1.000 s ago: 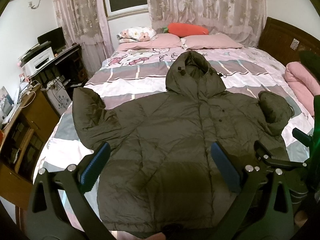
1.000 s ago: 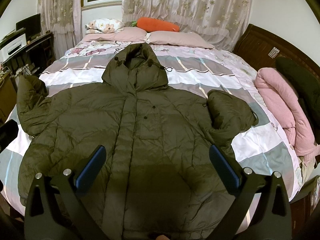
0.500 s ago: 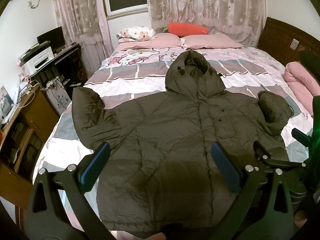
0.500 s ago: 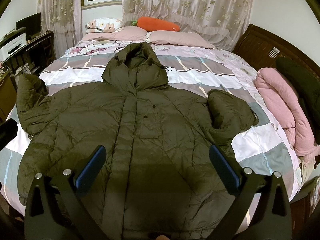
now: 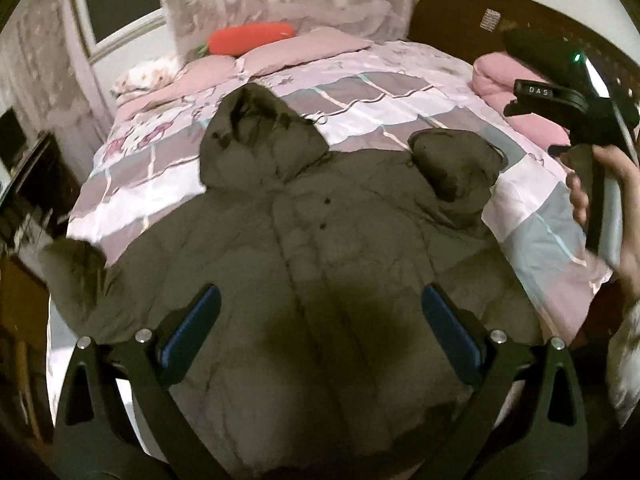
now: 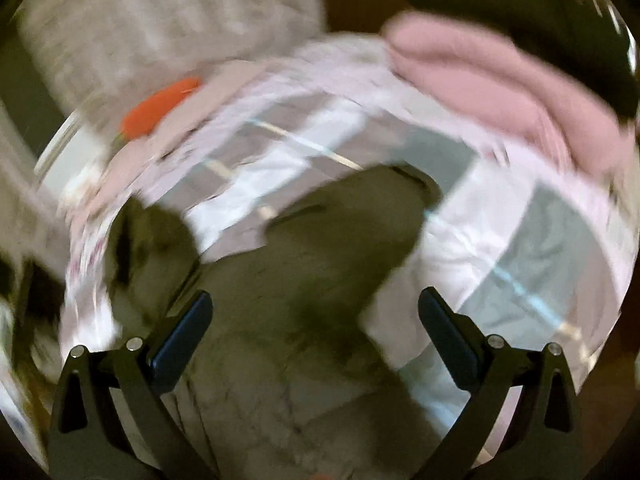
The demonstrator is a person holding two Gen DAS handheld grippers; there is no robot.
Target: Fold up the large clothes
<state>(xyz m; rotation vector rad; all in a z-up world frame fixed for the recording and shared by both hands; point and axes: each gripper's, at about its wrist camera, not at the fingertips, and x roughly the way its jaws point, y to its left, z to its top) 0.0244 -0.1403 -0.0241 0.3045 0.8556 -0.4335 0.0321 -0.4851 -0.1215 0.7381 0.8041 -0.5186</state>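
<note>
A large olive-green hooded puffer jacket lies flat, front up, on the bed, hood toward the pillows. Its right sleeve is bent up beside the body; the left sleeve reaches the bed's left edge. My left gripper hovers open over the jacket's lower front, holding nothing. In the blurred right wrist view, my right gripper stands open above the jacket's right sleeve and shoulder. The left wrist view also shows the right tool's body, held by a hand, at the far right.
The bed carries a pink, grey and white patterned cover. Pink pillows and an orange carrot-shaped cushion lie at its head. A rolled pink blanket sits at the right by the dark headboard. A dark desk stands left.
Both grippers have swung to the right and come closer to the jacket. The right gripper now looks at the right sleeve, moving fast enough to blur its view. The jacket has not moved.
</note>
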